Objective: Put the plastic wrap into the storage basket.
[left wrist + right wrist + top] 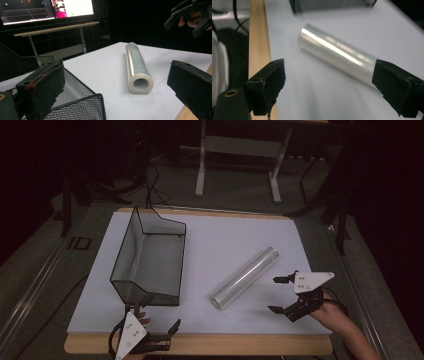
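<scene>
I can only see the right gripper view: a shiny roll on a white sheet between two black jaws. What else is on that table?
Observer: A black mesh basket stands left of the roll, apart from it.
Operator: Is anyone near the basket?
Observer: Yes, the left gripper sits at the basket's near corner, jaws open, one jaw beside the mesh.
Operator: Is the roll solid?
Observer: No, the left gripper view shows a hollow core at its near end.
Operator: Is my gripper touching it?
Observer: No, from above the right gripper is open, just right of the roll.
</scene>
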